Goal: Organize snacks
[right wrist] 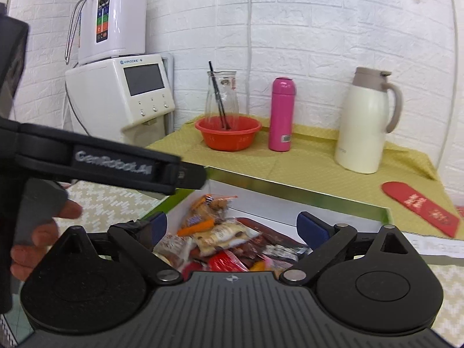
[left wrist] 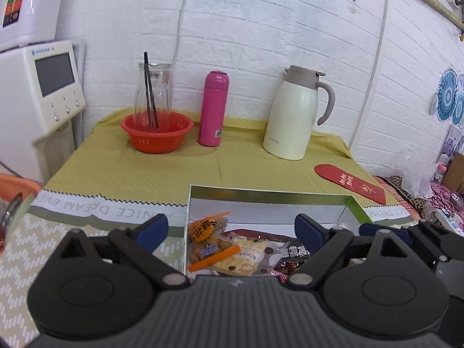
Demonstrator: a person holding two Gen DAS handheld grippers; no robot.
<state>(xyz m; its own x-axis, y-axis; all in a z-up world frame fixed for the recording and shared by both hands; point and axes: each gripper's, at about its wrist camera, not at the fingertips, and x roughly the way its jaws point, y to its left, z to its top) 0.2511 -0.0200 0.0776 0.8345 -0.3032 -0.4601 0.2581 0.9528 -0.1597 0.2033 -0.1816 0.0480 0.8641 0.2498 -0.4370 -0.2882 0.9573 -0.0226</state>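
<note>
An open white box with a green rim sits at the table's near edge and holds several wrapped snacks. Among them are an orange-edged peanut bag and a pale cookie packet. My left gripper is open and empty above the box's left half. In the right wrist view the box holds the peanut bag, the cookie packet and red wrappers. My right gripper is open and empty over the snacks. The left gripper's body crosses that view at the left.
On the yellow-green cloth stand a red basin holding a glass carafe with straws, a pink flask and a cream thermos jug. A red envelope lies right. A white dispenser stands left.
</note>
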